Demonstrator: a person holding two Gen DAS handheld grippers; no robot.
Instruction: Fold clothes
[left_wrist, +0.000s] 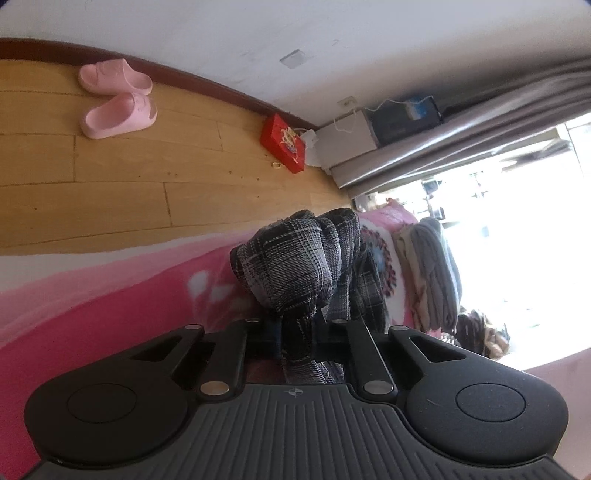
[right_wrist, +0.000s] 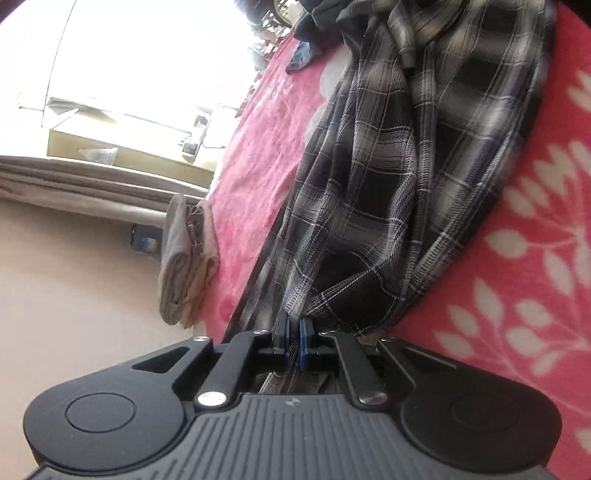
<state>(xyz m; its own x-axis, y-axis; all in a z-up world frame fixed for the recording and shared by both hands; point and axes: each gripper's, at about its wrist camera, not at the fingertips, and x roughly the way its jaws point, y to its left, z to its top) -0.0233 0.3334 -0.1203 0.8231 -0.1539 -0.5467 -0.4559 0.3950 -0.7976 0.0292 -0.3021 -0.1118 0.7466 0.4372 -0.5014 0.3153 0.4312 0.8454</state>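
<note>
Strong daylight floods through the overexposed window opening (left_wrist: 517, 206), bleaching everything beyond it to white glare. Nearer surfaces are evenly, softly lit. Fisheye distortion bends the light wooden plank floor (left_wrist: 110, 173); both views look slightly soft.

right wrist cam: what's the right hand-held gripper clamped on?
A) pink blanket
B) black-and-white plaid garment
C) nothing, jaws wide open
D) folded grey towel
B: the right hand-held gripper has its jaws nearly together on a pinched edge of the plaid garment, which stretches away from the pads across the pink blanket; the folded grey towel lies apart at the bed's edge.
</note>
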